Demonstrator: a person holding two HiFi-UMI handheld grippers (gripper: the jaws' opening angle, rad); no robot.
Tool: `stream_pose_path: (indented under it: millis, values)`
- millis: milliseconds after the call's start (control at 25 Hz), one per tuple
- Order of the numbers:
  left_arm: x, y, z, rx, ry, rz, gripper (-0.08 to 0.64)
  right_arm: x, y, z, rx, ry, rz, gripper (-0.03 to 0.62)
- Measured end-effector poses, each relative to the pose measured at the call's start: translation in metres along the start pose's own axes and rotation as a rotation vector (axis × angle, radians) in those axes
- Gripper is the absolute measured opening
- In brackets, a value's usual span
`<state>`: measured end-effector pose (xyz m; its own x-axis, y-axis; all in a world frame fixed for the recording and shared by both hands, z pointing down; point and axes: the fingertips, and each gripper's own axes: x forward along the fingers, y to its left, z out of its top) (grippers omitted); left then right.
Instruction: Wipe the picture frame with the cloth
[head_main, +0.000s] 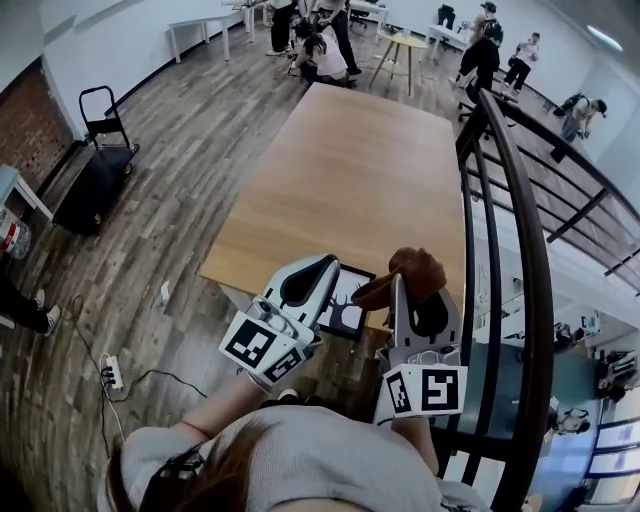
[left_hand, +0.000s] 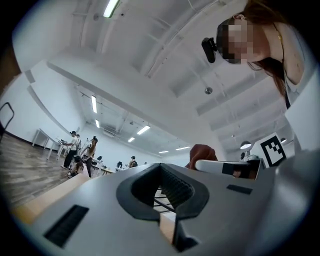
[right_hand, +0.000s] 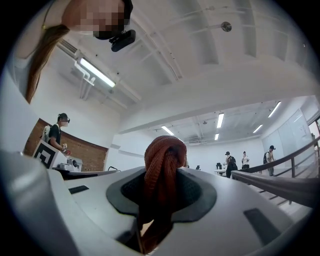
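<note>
The left gripper (head_main: 322, 275) has its jaws fully closed. The black rectangular picture frame with a deer silhouette (head_main: 350, 305) sits just to its right, at the near edge of the light wooden table (head_main: 340, 170). Contact between them cannot be determined. Further right, the right gripper (head_main: 405, 292) is clamped on the rust-brown knitted cloth (head_main: 415, 270), which bulges above its jaws.

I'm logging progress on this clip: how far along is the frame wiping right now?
Done: the right gripper is shut on the rust-brown cloth, and the left gripper is shut on the edge of the picture frame, at the near edge of the table. In hand: the cloth is held by the frame's right corner; contact can't be told. Left: the wiping itself, which nothing shows as started.
</note>
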<state>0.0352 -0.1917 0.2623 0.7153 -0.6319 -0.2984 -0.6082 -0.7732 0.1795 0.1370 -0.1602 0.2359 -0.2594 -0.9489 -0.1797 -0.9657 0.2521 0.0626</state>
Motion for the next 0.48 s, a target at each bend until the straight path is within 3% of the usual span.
stream_pose_path:
  millis: [480]
  values:
    - [-0.027,-0.031,-0.008,0.007,0.003,0.066,0.008,-0.041,0.012,0.003,-0.039,0.007,0.031,0.133]
